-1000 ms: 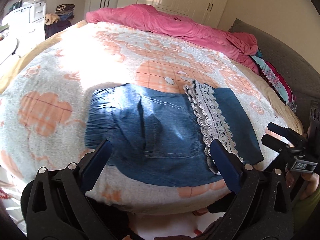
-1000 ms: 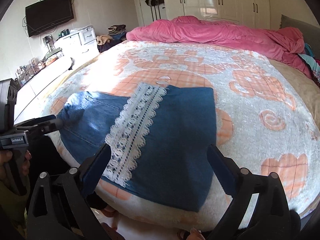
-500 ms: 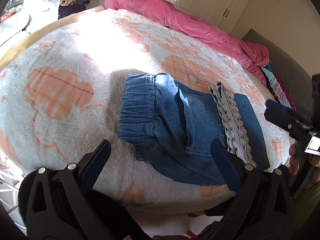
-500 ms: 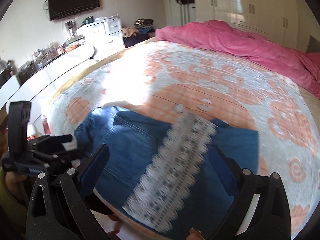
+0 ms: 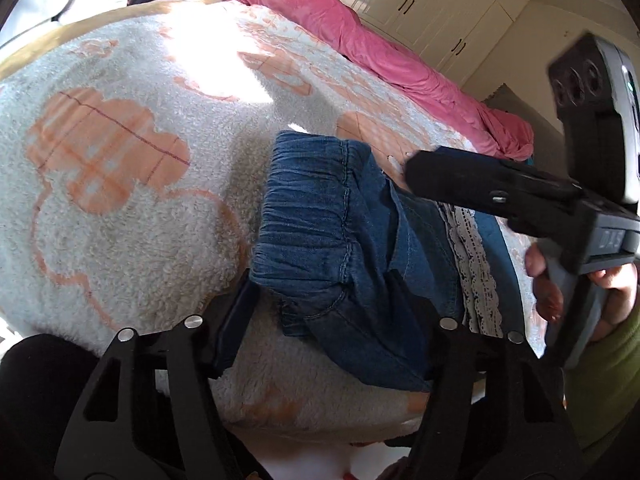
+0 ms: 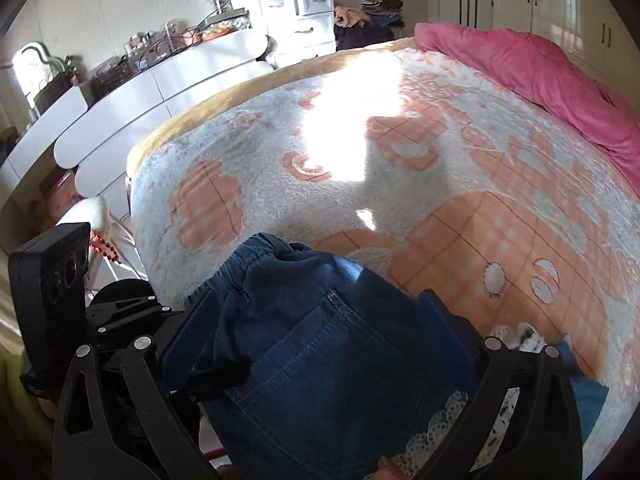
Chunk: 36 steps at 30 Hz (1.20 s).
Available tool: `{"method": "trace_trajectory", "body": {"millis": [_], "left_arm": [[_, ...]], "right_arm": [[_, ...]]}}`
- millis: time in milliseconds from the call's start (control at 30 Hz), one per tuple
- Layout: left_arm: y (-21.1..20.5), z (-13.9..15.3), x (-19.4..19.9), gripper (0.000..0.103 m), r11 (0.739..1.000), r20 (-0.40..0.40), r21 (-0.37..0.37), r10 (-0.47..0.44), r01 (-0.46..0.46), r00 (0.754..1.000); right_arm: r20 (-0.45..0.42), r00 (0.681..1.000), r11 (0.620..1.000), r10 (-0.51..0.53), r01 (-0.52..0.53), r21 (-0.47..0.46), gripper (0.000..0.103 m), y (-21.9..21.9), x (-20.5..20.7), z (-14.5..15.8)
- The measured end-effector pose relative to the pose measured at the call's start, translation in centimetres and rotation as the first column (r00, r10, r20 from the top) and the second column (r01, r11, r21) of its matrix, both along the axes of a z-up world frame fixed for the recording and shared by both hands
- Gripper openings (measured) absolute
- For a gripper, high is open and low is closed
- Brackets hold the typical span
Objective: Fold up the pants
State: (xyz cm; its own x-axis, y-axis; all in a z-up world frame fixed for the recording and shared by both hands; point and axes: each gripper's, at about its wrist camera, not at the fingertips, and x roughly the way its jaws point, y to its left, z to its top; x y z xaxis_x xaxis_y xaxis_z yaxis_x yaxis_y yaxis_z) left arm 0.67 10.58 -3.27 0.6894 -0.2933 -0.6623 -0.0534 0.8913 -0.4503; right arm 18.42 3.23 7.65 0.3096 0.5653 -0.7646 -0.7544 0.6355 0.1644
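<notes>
We saw the folded blue denim pants (image 5: 344,240) with an elastic waistband and a grey-white lace trim lying at the near edge of the bed, on its fluffy white blanket (image 5: 120,208) patterned with orange checked shapes. A rumpled pink duvet (image 5: 372,44) lay across the far side.

Our left tongs (image 5: 326,304) straddled the near corner of the waistband, their blue-padded jaws closing in with the denim between them; the pads did not seem to be pressing on the cloth.

Our right tongs (image 6: 320,332) hovered over the back pocket with the jaws spread apart, denim filling the gap beneath them, nothing gripped. In the left wrist view these tongs reached over the pants from the right, held by a hand (image 5: 600,296) in a green sleeve (image 5: 604,384).
</notes>
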Motion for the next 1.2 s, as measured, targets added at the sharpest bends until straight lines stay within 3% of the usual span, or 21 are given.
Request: {"method": "trace_trajectory", "body": {"millis": [267, 367, 433, 500, 533, 567, 767, 900, 967, 1100, 1200], "left_arm": [[0.0, -0.3, 0.3, 0.051, 0.999, 0.012, -0.036, -0.014, 0.014, 1.0], [0.1, -0.2, 0.4, 0.051, 0.999, 0.012, -0.039, -0.016, 0.017, 1.0], [-0.1, -0.2, 0.6, 0.055, 0.999, 0.01, -0.032, -0.021, 0.021, 1.0], [-0.5, -0.2, 0.7, 0.06, 0.999, 0.012, -0.027, -0.031, 0.031, 0.999], [-0.6, -0.2, 0.8, 0.061, 0.999, 0.012, -0.024, -0.033, 0.033, 0.999], [-0.6, -0.1, 0.8, 0.062, 0.999, 0.012, -0.022, -0.034, 0.034, 0.999], [-1.3, 0.1, 1.0, 0.074, 0.999, 0.025, 0.002, -0.046, 0.046, 0.999], [-1.8, 0.3, 1.3, 0.085, 0.997, 0.015, -0.062, -0.048, 0.048, 0.999], [-2.2, 0.4, 1.8, 0.085, 0.993, 0.005, -0.101, -0.063, 0.063, 0.998], [-4.1, 0.4, 3.0, 0.084, 0.954, -0.01, -0.267, -0.145, 0.137, 0.989], [-6.6, 1.1, 3.7, 0.083, 0.946, -0.007, -0.27, -0.188, 0.179, 0.982]], "right_arm": [[-0.059, 0.995, 0.991, 0.079, -0.084, -0.105, 0.098, 5.0, 1.7, -2.8], [-0.122, 0.986, 0.989, 0.11, -0.121, -0.089, 0.098, 5.9, 2.1, -4.0], [-0.209, 0.963, 0.982, 0.168, -0.183, -0.055, 0.097, 6.3, 2.1, -5.1], [-0.184, 0.967, 0.98, 0.179, -0.193, -0.058, 0.085, 6.3, 1.7, -5.6], [-0.158, 0.968, 0.977, 0.195, -0.205, -0.053, 0.066, 6.1, 1.3, -5.5], [-0.158, 0.965, 0.976, 0.207, -0.214, -0.028, 0.058, 5.8, 1.1, -5.2], [-0.159, 0.972, 0.982, 0.173, -0.158, 0.101, 0.038, 2.4, 1.2, -3.1], [-0.177, 0.972, 0.972, 0.156, -0.12, 0.2, 0.037, -0.9, 1.5, -1.4], [-0.18, 0.973, 0.967, 0.147, -0.103, 0.235, 0.037, -2.4, 1.7, -0.6], [-0.167, 0.979, 0.96, 0.114, -0.065, 0.271, 0.037, -5.6, 2.0, 0.4], [-0.159, 0.984, 0.954, 0.085, -0.034, 0.299, 0.037, -8.2, 2.2, 0.9]]}}
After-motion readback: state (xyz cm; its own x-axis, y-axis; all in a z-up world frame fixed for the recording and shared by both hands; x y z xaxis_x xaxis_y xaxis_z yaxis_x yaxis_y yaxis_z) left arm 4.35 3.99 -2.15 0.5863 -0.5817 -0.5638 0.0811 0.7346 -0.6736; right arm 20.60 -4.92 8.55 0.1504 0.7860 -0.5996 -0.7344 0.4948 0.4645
